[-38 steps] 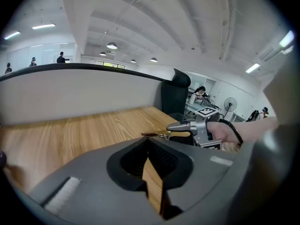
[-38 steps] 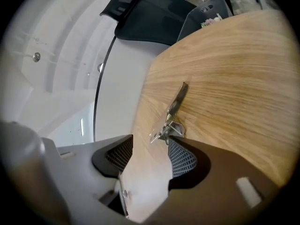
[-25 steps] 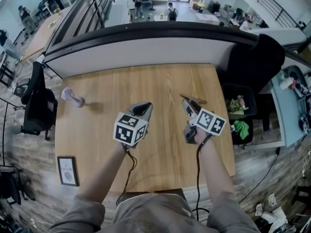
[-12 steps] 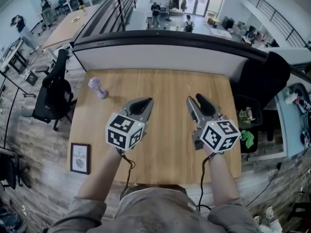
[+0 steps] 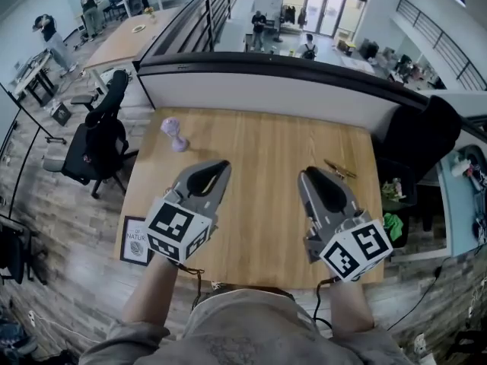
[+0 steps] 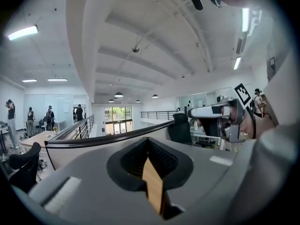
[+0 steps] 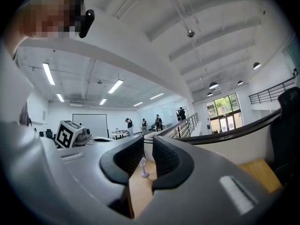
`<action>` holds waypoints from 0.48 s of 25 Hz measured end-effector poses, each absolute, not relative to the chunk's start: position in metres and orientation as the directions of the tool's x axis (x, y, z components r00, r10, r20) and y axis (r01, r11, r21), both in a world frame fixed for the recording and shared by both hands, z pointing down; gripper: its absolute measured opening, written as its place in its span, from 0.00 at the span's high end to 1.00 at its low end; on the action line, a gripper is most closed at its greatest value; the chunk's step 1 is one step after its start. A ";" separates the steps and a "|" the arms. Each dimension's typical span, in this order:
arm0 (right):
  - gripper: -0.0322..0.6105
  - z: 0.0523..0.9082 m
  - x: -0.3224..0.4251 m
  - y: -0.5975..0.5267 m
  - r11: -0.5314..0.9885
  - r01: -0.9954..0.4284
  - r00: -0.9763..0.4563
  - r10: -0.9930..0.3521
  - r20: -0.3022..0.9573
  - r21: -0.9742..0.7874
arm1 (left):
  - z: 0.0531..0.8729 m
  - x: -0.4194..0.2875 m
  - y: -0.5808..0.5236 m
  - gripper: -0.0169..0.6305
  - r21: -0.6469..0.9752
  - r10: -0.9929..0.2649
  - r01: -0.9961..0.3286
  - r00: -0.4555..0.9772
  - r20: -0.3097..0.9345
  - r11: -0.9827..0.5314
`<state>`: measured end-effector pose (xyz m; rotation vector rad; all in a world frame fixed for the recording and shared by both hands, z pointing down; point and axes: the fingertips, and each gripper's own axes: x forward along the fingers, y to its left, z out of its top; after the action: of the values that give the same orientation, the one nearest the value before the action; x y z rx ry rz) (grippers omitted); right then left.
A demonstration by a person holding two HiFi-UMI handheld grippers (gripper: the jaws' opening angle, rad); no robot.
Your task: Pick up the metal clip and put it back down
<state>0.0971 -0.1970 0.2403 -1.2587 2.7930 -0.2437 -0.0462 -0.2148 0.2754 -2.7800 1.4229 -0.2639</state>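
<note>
An open mezzanine: a wooden table [image 5: 259, 204] stands against a low balcony wall, with a busy hall below and beyond it. A black chair [image 5: 103, 147] stands off the table's left edge and a framed print [image 5: 135, 239] lies on the floor by the near-left corner. A small purple dumbbell [image 5: 175, 134] rests on the far-left part of the tabletop.

The clip [image 5: 339, 169] lies flat on the table toward the far right, close to the right edge, touching neither gripper. Its long axis slants from far-left to near-right.

The left gripper [image 5: 217, 169] hangs over the middle-left of the table. In the left gripper view its jaws meet at the tips with nothing between them. The right gripper [image 5: 310, 177] hangs over the middle-right. In the right gripper view its jaws stand a narrow gap apart and are closing. They hold nothing, and only the distant dumbbell shows through the slot.

The clip lies just to the right of the right gripper's tips and slightly farther out. The left gripper is well apart from it, so the right one is the natural choice. That gripper points toward the far-left, away from the clip. A pickup would likely need it to swing right, reopen, and set its jaws across the slanted axis.
</note>
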 end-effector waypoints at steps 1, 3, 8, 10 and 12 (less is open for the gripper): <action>0.85 0.240 0.093 -0.191 0.658 -0.735 -0.668 -0.744 0.008 -0.163 | 0.271 -0.050 -0.210 0.97 -0.081 -0.808 -0.807 0.573 0.135 -0.585; 0.86 0.240 0.084 -0.181 0.670 -0.730 -0.678 -0.734 0.021 -0.137 | 0.265 -0.059 -0.201 0.97 -0.078 -0.817 -0.814 0.566 0.114 -0.575; 0.90 0.244 0.063 -0.162 0.697 -0.713 -0.701 -0.711 0.055 -0.078 | 0.262 -0.082 -0.186 0.97 -0.092 -0.841 -0.837 0.529 0.114 -0.539; 0.91 0.244 0.053 -0.154 0.712 -0.701 -0.713 -0.698 0.071 -0.039 | 0.265 -0.090 -0.181 0.97 -0.094 -0.850 -0.847 0.512 0.123 -0.523; 0.92 0.242 0.043 -0.145 0.730 -0.683 -0.728 -0.681 0.078 -0.008 | 0.268 -0.095 -0.176 0.97 -0.082 -0.858 -0.857 0.498 0.125 -0.509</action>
<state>0.0429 -0.1450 0.2419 -1.1790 2.9867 -0.0576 -0.0950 -0.1757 0.2681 -2.7112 1.5524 -0.2348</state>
